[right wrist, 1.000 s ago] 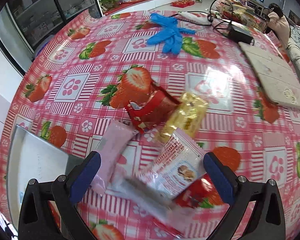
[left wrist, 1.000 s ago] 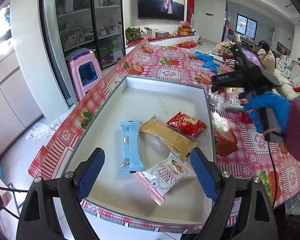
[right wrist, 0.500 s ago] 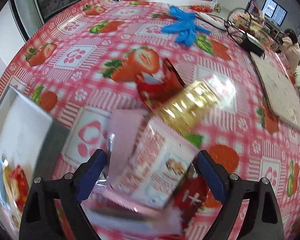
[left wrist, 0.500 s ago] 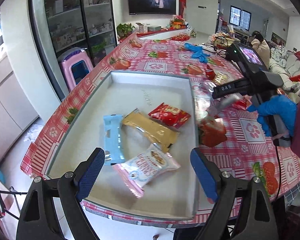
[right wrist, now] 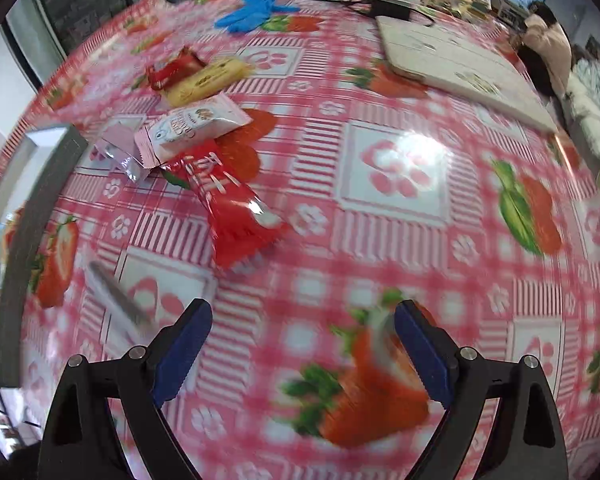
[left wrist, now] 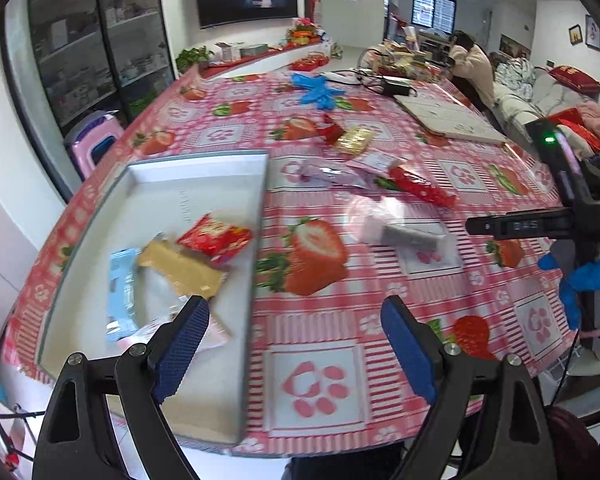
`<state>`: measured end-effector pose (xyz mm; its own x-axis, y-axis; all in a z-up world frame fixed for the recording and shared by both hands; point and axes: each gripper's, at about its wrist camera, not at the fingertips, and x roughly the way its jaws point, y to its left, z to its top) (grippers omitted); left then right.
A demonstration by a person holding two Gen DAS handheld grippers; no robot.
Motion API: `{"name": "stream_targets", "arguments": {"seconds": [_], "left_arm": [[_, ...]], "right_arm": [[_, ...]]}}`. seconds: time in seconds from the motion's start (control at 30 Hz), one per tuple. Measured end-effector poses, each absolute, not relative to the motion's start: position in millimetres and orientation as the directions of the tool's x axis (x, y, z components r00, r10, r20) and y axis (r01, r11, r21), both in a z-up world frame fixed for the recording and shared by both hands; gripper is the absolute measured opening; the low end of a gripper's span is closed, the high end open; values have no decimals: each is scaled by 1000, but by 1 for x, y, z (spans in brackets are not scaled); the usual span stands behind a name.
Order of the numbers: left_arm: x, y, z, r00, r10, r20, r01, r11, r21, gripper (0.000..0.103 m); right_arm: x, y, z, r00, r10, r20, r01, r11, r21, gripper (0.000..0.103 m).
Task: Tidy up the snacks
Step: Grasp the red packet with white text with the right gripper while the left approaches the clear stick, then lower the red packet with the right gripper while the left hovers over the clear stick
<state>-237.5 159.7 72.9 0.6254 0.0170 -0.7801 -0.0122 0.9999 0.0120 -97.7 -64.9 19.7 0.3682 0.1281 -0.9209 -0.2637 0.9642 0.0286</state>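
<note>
Snack packets lie in two lots: a red packet point(left wrist: 214, 236), tan bar point(left wrist: 180, 270) and blue packet point(left wrist: 120, 292) in the grey tray point(left wrist: 204, 168) ahead-left of the left gripper point(left wrist: 294, 344), jaws wide and empty; a long red packet point(right wrist: 228, 208) and white cracker packet point(right wrist: 192, 128) ahead-left of the right gripper point(right wrist: 302, 350), jaws just narrowed slightly, gaping, nothing between.

A shallow grey tray point(left wrist: 260, 216) holds a red packet point(left wrist: 214, 236), a tan bar point(left wrist: 180, 268) and a light blue bar point(left wrist: 120, 292). Beside it on the surface lie a long red wrapper point(right wrist: 224, 200), a white biscuit packet point(right wrist: 196, 126) and a gold bar point(right wrist: 208, 80).
</note>
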Motion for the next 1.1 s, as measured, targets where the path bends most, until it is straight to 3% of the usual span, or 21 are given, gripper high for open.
{"name": "stream_targets", "arguments": {"seconds": [0.1, 0.23, 0.37, 0.73, 0.87, 0.9, 0.93, 1.1], "left_arm": [[-215, 135, 71, 594, -30, -804, 39, 999, -9, 90], [-184, 106, 61, 563, -20, -826, 59, 998, 16, 90], [-155, 102, 40, 468, -49, -882, -28, 997, -71, 90], [-162, 122, 30, 437, -58, -897, -153, 979, -138, 90], [-151, 119, 21, 401, -87, -912, -164, 973, -164, 90], [-148, 117, 19, 390, -99, -915, -164, 971, -176, 90], [-145, 112, 14, 376, -117, -919, -165, 968, -191, 90], [-129, 91, 12, 407, -73, -911, -169, 974, -154, 90]], "right_arm": [[-112, -98, 36, 420, 186, -888, -223, 970, 98, 102], [-121, -131, 45, 447, 193, -874, -162, 978, 134, 102], [-126, -142, 37, 433, 195, -880, -151, 978, 143, 102], [-62, -33, 34, 420, 272, -865, -424, 902, 78, 101], [-42, -13, 22, 416, 221, -882, -433, 901, 22, 41], [-43, -13, 22, 424, 196, -884, -431, 902, -7, 34], [-44, -19, 23, 426, 191, -884, -425, 905, -9, 29], [-61, -78, 24, 442, 148, -884, -304, 953, 7, 29]]}}
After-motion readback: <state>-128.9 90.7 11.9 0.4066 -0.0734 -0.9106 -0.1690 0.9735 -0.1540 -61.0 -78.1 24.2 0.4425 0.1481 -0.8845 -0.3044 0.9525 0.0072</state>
